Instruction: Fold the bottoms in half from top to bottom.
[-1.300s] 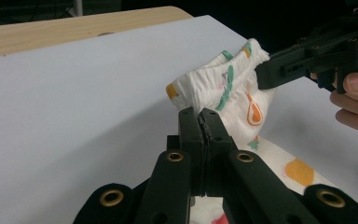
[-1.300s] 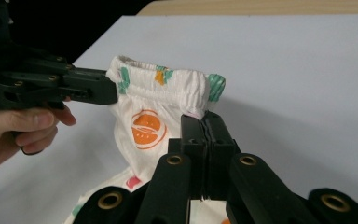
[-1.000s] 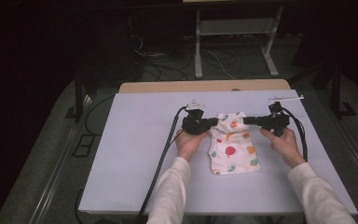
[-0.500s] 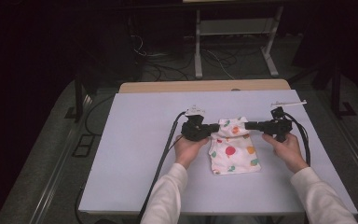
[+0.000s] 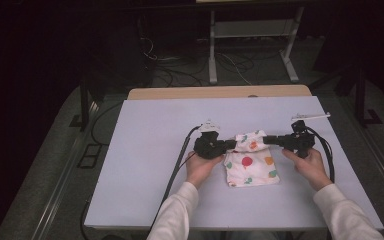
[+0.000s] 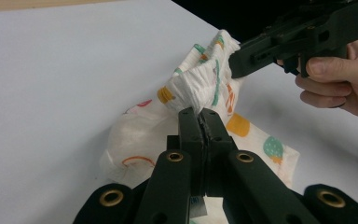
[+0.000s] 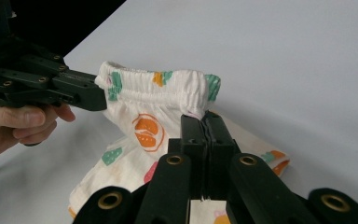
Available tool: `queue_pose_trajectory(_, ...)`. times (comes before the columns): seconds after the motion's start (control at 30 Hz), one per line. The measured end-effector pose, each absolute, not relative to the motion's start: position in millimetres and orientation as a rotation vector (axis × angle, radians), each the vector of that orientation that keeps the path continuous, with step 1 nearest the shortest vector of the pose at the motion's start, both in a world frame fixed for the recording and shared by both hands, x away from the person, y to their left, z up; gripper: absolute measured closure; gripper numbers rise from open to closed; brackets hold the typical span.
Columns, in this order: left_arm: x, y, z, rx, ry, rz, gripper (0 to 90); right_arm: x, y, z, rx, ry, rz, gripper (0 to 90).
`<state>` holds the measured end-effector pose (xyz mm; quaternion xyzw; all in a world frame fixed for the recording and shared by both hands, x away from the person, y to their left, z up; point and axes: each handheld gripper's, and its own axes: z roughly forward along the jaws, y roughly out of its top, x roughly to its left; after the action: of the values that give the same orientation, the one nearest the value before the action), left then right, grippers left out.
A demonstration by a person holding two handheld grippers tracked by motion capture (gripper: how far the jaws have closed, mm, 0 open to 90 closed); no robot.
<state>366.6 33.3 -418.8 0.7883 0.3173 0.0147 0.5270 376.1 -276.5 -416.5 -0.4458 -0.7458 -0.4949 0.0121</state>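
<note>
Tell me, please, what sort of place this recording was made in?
Probably a lab or recording workspace: a plain white table in a dark room, cables trailing over the floor behind it, and a person holding a cabled left tool and right tool, both clamped on small printed shorts.

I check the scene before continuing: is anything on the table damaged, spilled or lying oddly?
Nothing stands out. The small white fruit-print cloth garment lies on the white table, its elastic waistband lifted between the left claw and the right claw, both shut on it. No tear or spill shows.
</note>
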Motion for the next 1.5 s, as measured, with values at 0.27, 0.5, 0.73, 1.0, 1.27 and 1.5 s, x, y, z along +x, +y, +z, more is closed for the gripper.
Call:
queue_pose_trajectory(0.27,358,31,-423,1.912,0.73,0.014,88.0,366,-278,-421,-1.387,-2.322,-1.53,87.6)
queue_pose_trajectory(0.5,352,27,-422,1.945,0.717,0.0,87.9,355,-281,-424,-1.4,-2.322,-1.515,87.6)
queue_pose_trajectory(0.73,347,27,-421,1.953,0.722,-0.029,88.0,348,-283,-426,-1.405,-2.325,-1.503,87.6)
queue_pose_trajectory(1.0,343,29,-431,1.985,0.723,-0.05,87.9,342,-280,-431,-1.389,-2.334,-1.453,87.5)
queue_pose_trajectory(1.27,339,29,-433,2.019,0.692,-0.047,87.9,338,-278,-433,-1.391,-2.345,-1.407,87.4)
queue_pose_trajectory(1.5,335,28,-435,2.034,0.674,-0.041,87.9,332,-277,-435,-1.397,-2.36,-1.379,87.0)
